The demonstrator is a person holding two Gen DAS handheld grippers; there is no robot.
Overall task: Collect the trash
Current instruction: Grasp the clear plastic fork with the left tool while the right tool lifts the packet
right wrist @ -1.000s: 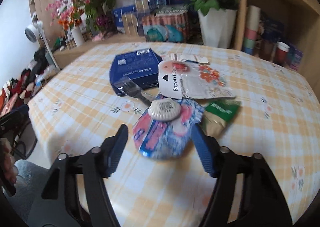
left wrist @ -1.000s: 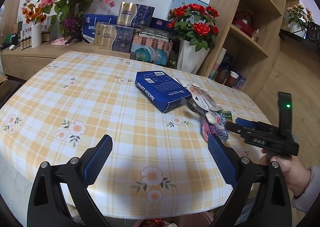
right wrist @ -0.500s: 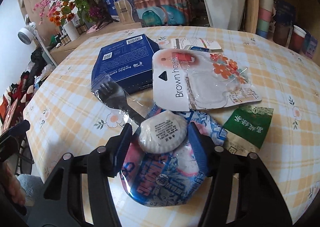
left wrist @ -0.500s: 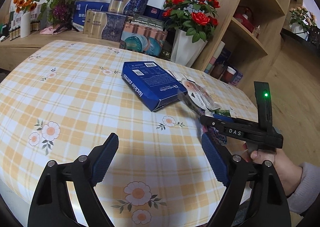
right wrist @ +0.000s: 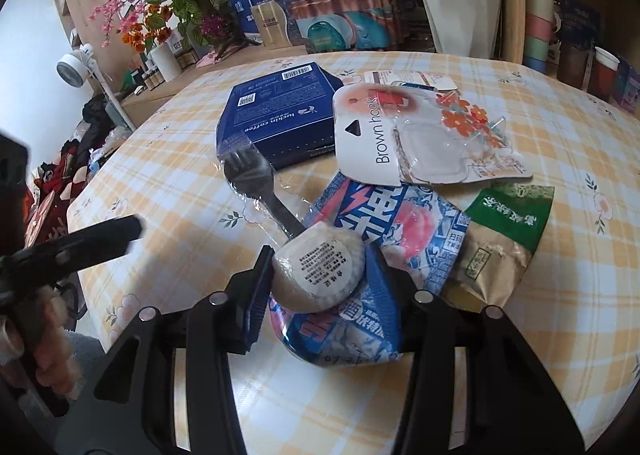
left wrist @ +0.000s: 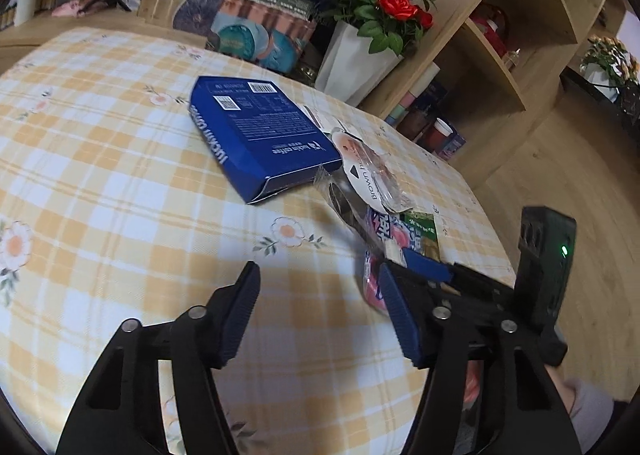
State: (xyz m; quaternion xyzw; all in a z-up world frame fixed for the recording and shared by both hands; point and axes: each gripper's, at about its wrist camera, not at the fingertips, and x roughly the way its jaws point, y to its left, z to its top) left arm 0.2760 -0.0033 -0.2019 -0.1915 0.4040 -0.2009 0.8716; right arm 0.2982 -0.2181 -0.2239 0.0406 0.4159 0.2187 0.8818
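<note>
On the yellow checked tablecloth (right wrist: 520, 335) lies a heap of trash. A white round packet (right wrist: 320, 275) rests on a blue and pink wrapper (right wrist: 400, 223). My right gripper (right wrist: 320, 283) has its jaws closing on that packet, with the pads against it and the wrapper curled up at the right finger. Behind lie a wrapped black fork (right wrist: 256, 179), a blue coffee box (right wrist: 280, 115), a "Brown hook" blister pack (right wrist: 420, 135) and a green and gold sachet (right wrist: 500, 239). My left gripper (left wrist: 320, 315) hovers over bare cloth, its jaws closing with nothing between them, just left of the right gripper (left wrist: 424, 269).
A white vase of red roses (left wrist: 352, 63) and stacked gift boxes (left wrist: 260, 27) stand past the table's far edge. Wooden shelves (left wrist: 500, 55) rise at the right. A hand (right wrist: 48, 355) holds the left gripper at the table's left edge.
My left gripper moved forward and down toward the trash heap and its jaws narrowed. My right gripper sank over the white round packet and its fingers closed in around it.
</note>
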